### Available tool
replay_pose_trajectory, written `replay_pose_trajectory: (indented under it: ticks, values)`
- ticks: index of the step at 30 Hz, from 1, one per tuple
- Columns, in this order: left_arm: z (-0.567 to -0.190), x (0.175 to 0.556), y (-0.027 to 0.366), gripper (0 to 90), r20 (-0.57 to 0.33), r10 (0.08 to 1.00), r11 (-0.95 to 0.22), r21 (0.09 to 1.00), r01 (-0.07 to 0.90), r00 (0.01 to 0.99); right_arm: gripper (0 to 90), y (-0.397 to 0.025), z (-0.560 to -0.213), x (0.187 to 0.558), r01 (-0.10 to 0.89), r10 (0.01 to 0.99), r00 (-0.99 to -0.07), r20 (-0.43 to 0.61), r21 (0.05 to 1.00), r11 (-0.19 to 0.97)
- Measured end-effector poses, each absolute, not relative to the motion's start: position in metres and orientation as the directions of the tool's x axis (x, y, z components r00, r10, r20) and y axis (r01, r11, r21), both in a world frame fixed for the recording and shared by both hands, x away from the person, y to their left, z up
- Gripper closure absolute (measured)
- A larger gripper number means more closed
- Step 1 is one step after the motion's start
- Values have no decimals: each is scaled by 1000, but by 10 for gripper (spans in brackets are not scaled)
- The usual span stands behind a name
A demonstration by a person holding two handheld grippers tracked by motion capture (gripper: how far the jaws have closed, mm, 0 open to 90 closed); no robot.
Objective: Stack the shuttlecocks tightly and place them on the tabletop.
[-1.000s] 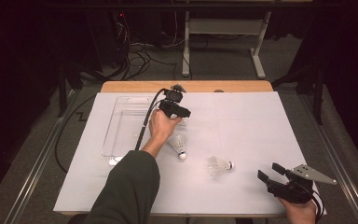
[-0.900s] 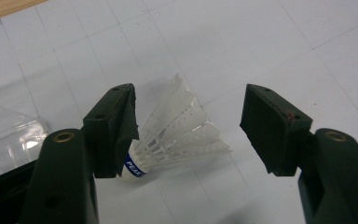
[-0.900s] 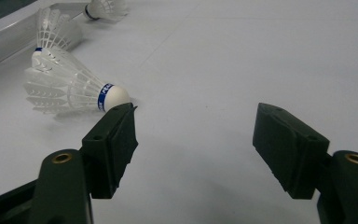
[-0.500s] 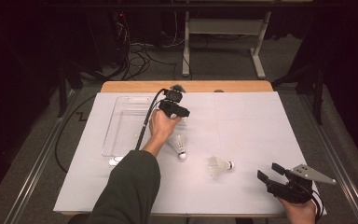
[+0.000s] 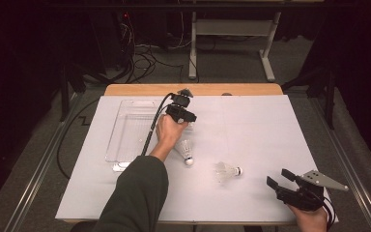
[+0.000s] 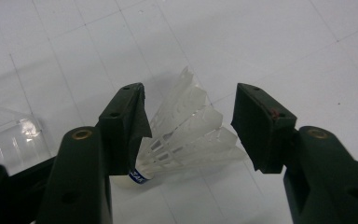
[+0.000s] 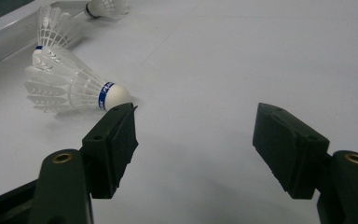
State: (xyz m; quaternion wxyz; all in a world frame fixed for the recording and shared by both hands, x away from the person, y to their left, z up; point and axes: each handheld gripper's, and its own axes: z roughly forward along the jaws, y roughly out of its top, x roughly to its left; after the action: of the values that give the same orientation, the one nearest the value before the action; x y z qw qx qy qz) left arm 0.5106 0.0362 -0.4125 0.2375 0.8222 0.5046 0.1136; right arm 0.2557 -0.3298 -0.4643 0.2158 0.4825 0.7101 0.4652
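A: Start with the high view. Where do the things lie?

B: The left claw (image 5: 187,116) sits a little above the centre of the frame, over the white worktop (image 5: 270,130), held by a hand coming up from the bottom edge. Just below that hand lies the near shuttlecock (image 5: 185,150), cork end toward the bottom of the frame, feathers pointing up toward the claw. A second shuttlecock (image 5: 226,170) lies lower and to the right, cork pointing right. A clear tray (image 5: 125,130) is at the left. The right claw (image 5: 280,180) is at the lower right, well apart from both, though nearer the second one.

A: And the left gripper view?

B: The left claw (image 6: 189,116) stands open, its jaws on either side of the near shuttlecock's (image 6: 186,135) feather skirt without pinching it. The long axis runs from the cork at the lower left, beside the left jaw, up and right through the gap. I judge the jaws would shut across the skirt, not the cork.

A: The right gripper view?

B: The right claw (image 7: 196,140) is open and holding nothing. The second shuttlecock (image 7: 70,88) lies on its side at the upper left, cork just above the left jaw's tip, feathers toward the frame's left edge. So it is off to that side, not between the jaws.
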Motion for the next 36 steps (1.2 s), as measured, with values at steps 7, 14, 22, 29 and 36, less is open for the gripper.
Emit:
replay_pose_trajectory:
  ticks: [7, 14, 22, 29, 36]
  values:
    - [-414, 511, 36, 507, -49, 881, -384, 504, 774, 470, 308, -330, -464, 256, 485, 886, -442, 142, 868, 103]
    - [-416, 511, 35, 608, -46, 874, -398, 502, 768, 483, 308, -330, -464, 256, 484, 886, -442, 143, 869, 102]
    - [-414, 510, 35, 747, -46, 867, -408, 507, 759, 496, 309, -330, -464, 256, 485, 886, -442, 142, 869, 103]
    - [-411, 509, 38, 849, -36, 865, -415, 508, 755, 500, 309, -330, -464, 256, 485, 886, -442, 142, 868, 103]
    - [-406, 507, 41, 880, -28, 862, -421, 515, 746, 506, 309, -330, -464, 256, 486, 886, -442, 141, 868, 104]
